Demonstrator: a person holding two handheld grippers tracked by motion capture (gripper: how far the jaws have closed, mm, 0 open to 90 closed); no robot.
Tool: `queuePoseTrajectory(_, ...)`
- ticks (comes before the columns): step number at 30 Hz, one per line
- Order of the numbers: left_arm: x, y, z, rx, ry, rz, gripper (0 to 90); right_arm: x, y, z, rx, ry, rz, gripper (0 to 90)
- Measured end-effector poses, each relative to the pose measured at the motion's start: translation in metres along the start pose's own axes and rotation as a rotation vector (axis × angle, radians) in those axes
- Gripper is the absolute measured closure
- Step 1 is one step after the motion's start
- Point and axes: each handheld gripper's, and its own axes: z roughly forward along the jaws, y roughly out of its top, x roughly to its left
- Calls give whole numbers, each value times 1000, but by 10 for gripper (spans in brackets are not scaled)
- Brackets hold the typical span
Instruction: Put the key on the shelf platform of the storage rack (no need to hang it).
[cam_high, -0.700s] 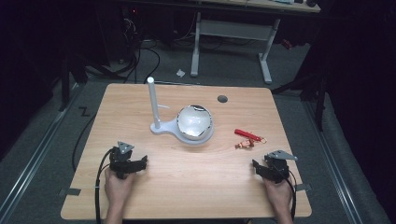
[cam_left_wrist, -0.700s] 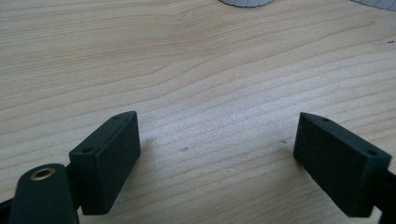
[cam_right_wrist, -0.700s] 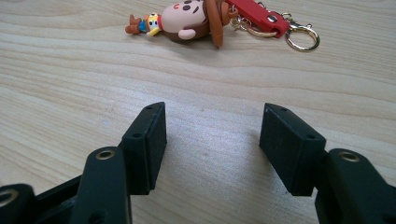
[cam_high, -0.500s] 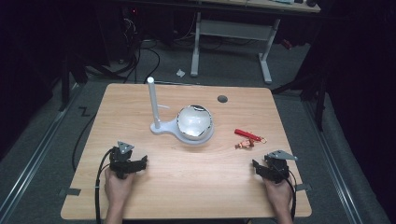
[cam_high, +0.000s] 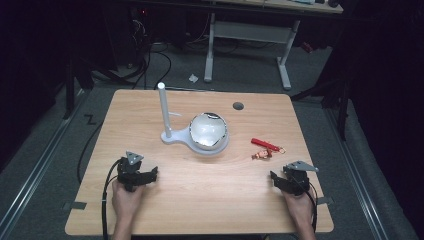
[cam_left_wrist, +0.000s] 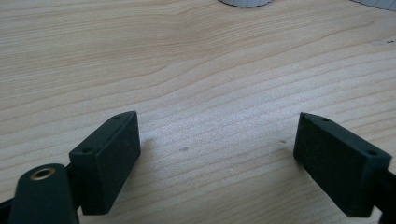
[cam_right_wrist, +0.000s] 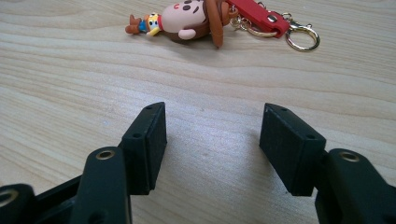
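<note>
Our left tool (cam_high: 146, 175) rests wide open and empty, left of the white stand (cam_high: 200, 136). The keychain (cam_high: 264, 149) lies right of that stand; our right tool (cam_high: 278, 180), half open and empty, should approach its figure squarely.

Brightly lit table (cam_high: 150, 110), dark surroundings, soft shadows, perhaps slight blur overhead
</note>
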Motion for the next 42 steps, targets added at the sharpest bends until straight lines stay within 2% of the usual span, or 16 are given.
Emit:
queuePoseTrajectory(9,0,0,0,0,0,0,151,1,0,0,1,-3,5,427)
queuePoseTrajectory(13,0,0,0,0,0,0,151,2,2,-1,8,-3,-8,441)
queuePoseTrajectory(17,0,0,0,-1,1,0,151,4,5,-3,-23,13,-14,442)
queuePoseTrajectory(20,0,0,0,0,0,0,151,3,6,-4,-23,23,-14,437)
queuePoseTrajectory(29,0,0,0,-1,1,0,151,4,17,-5,-49,58,-2,413)
queuePoseTrajectory(42,0,0,0,-1,1,0,151,5,33,0,-48,53,-30,428)
